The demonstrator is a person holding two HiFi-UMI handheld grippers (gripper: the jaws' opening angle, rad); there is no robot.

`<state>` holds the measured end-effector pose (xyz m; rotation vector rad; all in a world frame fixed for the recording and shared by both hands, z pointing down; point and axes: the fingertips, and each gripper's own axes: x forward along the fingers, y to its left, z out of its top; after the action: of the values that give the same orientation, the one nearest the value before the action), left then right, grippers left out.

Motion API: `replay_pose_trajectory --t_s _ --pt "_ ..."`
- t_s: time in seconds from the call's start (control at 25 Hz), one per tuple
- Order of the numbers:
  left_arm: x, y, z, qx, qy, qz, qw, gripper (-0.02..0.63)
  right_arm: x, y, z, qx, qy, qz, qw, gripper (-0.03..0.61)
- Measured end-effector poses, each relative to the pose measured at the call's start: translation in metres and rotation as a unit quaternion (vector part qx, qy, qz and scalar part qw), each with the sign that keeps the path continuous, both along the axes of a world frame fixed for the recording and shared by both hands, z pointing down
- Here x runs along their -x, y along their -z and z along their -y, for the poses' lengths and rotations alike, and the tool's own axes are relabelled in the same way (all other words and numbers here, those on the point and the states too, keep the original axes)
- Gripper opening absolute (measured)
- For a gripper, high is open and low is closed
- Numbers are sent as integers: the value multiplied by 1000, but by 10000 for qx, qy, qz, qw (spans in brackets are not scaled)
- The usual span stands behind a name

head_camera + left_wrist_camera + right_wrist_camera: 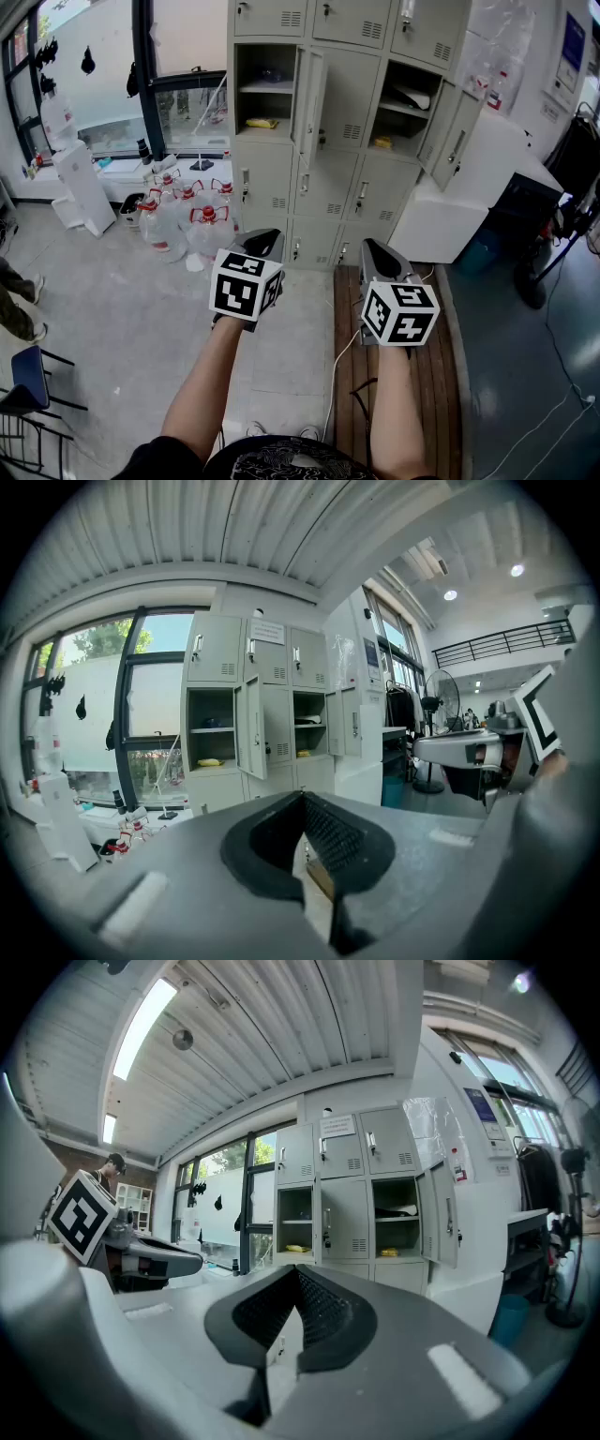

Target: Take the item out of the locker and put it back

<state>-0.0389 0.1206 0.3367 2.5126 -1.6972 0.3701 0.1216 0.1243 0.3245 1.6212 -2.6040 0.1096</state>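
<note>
Ahead, boxy grey metal locker (349,94); louvred doors (310,98), two ajar.

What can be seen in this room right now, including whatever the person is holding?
Locker bank: one, pale grey, back wall; two doors open.
Yellow items: two, yellow, one low in each open compartment, the other here.
Water jugs: about five, clear with red caps, floor left of the lockers.
White cabinet: one, white, right of the lockers.
Wooden platform: one, brown, floor under the right arm.
Chair: one, dark blue, lower left corner.
Marker cubes: two, black-and-white, one on each tongs.
Left tongs: one, grey with black pads, shut, empty.
Right tongs: one, same colours, shut, empty.
Forearms: two, bare, bottom of the head view.
</note>
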Motion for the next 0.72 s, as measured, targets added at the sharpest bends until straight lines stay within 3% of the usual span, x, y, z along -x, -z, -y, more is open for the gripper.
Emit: replay_pose_trajectory --t_s 0.72 --pt "34 0 5 -110 -117 -30 9999 0 8 -5 -3 -43 -425 -48 9991 48"
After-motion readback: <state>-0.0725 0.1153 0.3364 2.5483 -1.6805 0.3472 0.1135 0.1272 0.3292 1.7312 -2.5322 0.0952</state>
